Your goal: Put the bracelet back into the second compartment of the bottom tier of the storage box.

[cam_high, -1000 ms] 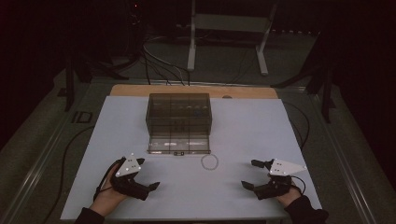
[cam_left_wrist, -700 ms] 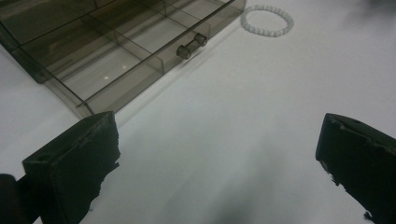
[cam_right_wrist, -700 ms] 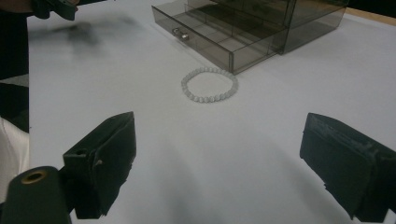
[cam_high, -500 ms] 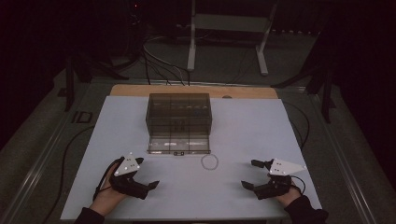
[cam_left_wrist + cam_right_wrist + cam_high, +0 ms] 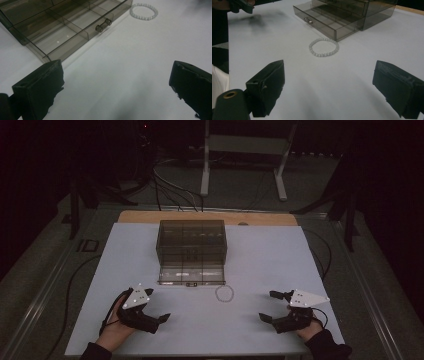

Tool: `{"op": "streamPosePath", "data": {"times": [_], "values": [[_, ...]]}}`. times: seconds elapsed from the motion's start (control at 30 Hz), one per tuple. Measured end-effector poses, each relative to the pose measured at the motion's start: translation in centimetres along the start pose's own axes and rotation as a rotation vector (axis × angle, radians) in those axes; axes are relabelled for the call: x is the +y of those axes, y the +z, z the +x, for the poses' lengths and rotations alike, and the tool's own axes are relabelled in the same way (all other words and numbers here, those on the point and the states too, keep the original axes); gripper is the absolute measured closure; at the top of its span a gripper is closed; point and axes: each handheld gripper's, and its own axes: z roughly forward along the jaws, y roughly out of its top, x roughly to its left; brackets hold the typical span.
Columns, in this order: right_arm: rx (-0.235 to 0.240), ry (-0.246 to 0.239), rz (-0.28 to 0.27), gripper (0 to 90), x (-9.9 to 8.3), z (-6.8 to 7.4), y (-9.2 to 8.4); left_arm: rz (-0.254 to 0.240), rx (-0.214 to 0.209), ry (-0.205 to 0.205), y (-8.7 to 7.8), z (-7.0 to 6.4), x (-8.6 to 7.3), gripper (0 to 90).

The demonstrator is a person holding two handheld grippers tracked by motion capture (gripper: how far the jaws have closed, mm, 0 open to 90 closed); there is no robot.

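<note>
The bead bracelet [image 5: 323, 47] lies flat on the white surface [image 5: 260, 265] just beside the open drawer [image 5: 191, 275], light, floppy and likely to roll, best pinched across one side by the wide-open right gripper [image 5: 329, 87].

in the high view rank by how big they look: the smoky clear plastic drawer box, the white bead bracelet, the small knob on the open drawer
1. The smoky clear plastic drawer box, by far the largest.
2. The white bead bracelet, a small ring on the white table in front of the pulled-out drawer.
3. The small knob on the drawer front, barely a dark speck.
</note>
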Motion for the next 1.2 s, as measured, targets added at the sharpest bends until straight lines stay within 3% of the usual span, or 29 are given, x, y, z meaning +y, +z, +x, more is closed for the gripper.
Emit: {"op": "streamPosePath", "data": {"times": [0.23, 0.57, 1.2], "values": [[-0.011, -0.039, 0.021, 10.9, 1.1, 0.7, -0.5, -0.003, -0.002, 0.002, -0.1, 0.0, 0.1, 0.0], [-0.031, -0.056, 0.053, 10.9, 3.5, 1.4, -1.0, -0.011, -0.002, 0.002, -0.2, -0.1, 0.1, 0.0], [-0.022, -0.096, 0.060, 10.9, 7.5, 1.0, -0.1, -0.016, -0.005, 0.002, -0.3, -0.2, 0.2, 0.0]]}}
